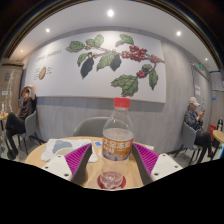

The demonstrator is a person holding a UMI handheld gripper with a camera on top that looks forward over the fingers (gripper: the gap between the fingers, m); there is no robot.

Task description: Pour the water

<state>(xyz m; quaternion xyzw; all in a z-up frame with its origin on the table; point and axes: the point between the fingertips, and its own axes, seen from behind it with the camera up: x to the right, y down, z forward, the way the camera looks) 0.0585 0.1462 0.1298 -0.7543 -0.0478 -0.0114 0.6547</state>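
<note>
A clear plastic bottle (118, 125) with an orange label and a pale cap stands upright on a round wooden table (45, 153). An empty clear glass (111, 180) sits on a red coaster (100, 184) just in front of the bottle, nearer to me. My gripper (112, 150) is open. Its left pad (76, 156) and right pad (146, 157) stand apart on either side of the bottle, with a gap at each side. The bottle looks partly filled, but the level behind the label is hidden.
A white paper or napkin (95, 152) lies on the table left of the bottle. A grey chair (92, 127) stands behind the table. One person (22, 105) sits at the far left and another person (197, 120) at the far right. A wall with a coffee-plant mural (115, 60) is behind.
</note>
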